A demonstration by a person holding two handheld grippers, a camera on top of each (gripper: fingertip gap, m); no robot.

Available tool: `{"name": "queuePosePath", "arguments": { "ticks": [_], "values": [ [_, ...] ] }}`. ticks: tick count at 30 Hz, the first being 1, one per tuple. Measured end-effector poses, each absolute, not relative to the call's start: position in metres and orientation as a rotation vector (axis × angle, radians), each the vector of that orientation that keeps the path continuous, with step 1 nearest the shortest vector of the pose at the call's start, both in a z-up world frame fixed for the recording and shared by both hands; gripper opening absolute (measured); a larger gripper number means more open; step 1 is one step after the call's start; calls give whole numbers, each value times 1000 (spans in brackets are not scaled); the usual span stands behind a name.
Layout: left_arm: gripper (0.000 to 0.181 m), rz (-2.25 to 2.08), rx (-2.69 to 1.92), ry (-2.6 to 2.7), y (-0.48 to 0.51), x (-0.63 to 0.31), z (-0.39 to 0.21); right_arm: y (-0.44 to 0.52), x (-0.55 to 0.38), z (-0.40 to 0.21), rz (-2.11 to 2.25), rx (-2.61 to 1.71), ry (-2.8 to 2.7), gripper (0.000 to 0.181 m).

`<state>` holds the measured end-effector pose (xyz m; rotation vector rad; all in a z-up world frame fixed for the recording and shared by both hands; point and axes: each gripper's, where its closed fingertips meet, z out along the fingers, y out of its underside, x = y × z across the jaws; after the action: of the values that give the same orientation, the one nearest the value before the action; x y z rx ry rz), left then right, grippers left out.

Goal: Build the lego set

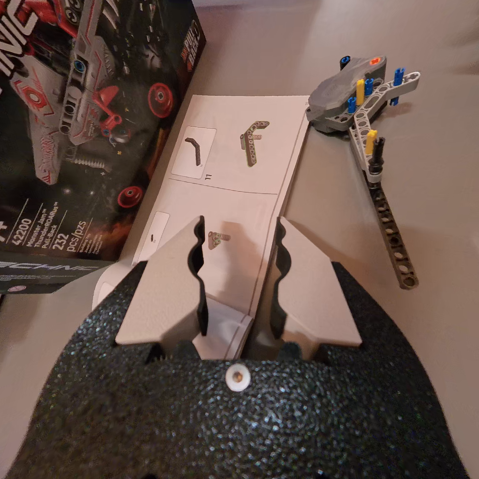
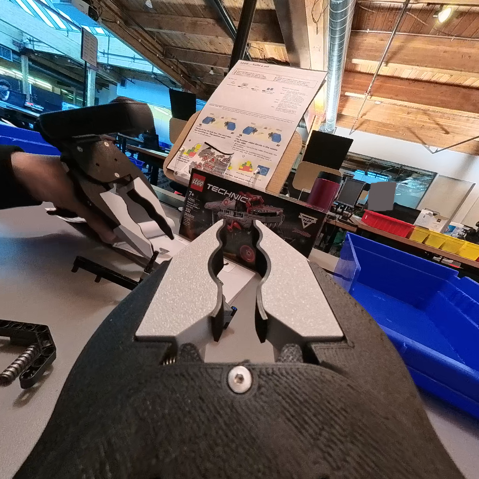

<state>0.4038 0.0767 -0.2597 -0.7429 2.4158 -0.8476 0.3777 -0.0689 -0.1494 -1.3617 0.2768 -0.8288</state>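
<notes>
The part-built model point(image 1: 344, 103) lies on the table at the right of the left wrist view: a grey block on a light grey beam with blue and yellow pins, a black pin point(image 1: 377, 153), and a long dark beam point(image 1: 391, 233). My left gripper point(image 1: 239, 223) is open and empty above the open instruction booklet point(image 1: 233, 155), left of the model. In the right wrist view, my right gripper point(image 2: 239, 223) is open and empty just above the table. The left gripper point(image 2: 160, 246) shows there too, beside the black pin point(image 2: 151, 261). A black angled beam with a spring point(image 2: 28, 350) lies at the lower left.
The set's box point(image 1: 64, 129) stands left of the booklet and shows in the right wrist view point(image 2: 285, 223). A blue bin point(image 2: 414, 311) sits at the right. A printed sheet on a cardboard stand point(image 2: 246, 124) and a maroon bottle point(image 2: 324, 191) stand behind the box. Tip to tip, the grippers are about 20 centimetres apart. My left gripper's tips are some 7 centimetres from the black pin point(image 1: 377, 153).
</notes>
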Motion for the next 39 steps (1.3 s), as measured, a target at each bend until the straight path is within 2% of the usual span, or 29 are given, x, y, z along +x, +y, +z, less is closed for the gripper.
{"name": "queuePosePath", "arguments": {
  "ticks": [6,14,16,20,29,38,39],
  "values": [
    [46,-876,-756,2390,75,405,-254,-69,378,-150,-829,-1362,276,16],
    [36,-675,-550,2326,69,408,-254,-69,378,-149,-828,-1361,277,16],
    [29,-588,-457,2289,66,409,-254,-69,378,-149,-828,-1361,277,16],
    [0,-442,-302,2209,62,411,-253,-69,378,-149,-828,-1361,277,16],
    [0,-401,-254,2184,56,408,-256,-69,378,-149,-837,-1362,271,16],
    [0,-577,-415,2160,59,404,-246,-69,379,-149,-848,-1358,272,15],
    [10,-586,-415,2188,60,404,-250,-69,379,-149,-849,-1358,271,15]
  ]
}}
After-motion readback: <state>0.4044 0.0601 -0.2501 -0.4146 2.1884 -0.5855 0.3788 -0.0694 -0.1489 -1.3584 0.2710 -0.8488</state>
